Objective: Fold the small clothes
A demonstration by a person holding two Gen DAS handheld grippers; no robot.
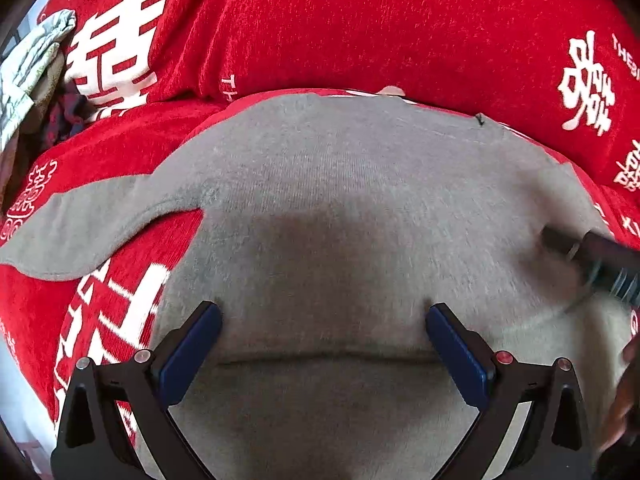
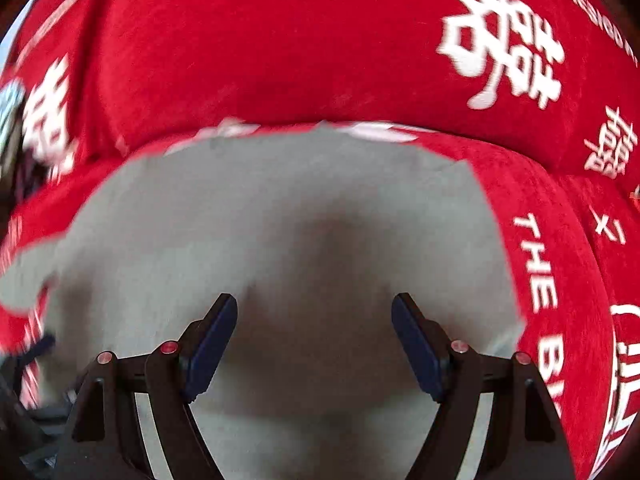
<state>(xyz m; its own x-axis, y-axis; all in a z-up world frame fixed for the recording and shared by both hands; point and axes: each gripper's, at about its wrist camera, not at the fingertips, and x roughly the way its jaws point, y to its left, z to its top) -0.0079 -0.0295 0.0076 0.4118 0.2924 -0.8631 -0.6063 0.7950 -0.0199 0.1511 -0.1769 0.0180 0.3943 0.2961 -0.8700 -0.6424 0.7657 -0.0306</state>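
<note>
A small grey knit garment (image 1: 340,200) lies flat on a red cover, one sleeve (image 1: 92,224) stretching out to the left. A fold crease (image 1: 328,358) runs across its near part. My left gripper (image 1: 324,320) hovers over the garment's middle, open, with only flat cloth under the blue pads (image 1: 192,352). In the right wrist view the same grey garment (image 2: 280,216) looks blurred. My right gripper (image 2: 314,320) stands open above it, with nothing pinched. Its dark body also shows, blurred, at the right edge of the left wrist view.
The red cover (image 1: 360,28) with white characters and lettering spreads all around and rises in a soft bulge behind the garment. A heap of pale and dark patterned clothes (image 1: 32,72) lies at the far left. The garment's right edge (image 2: 492,232) meets bare red cover.
</note>
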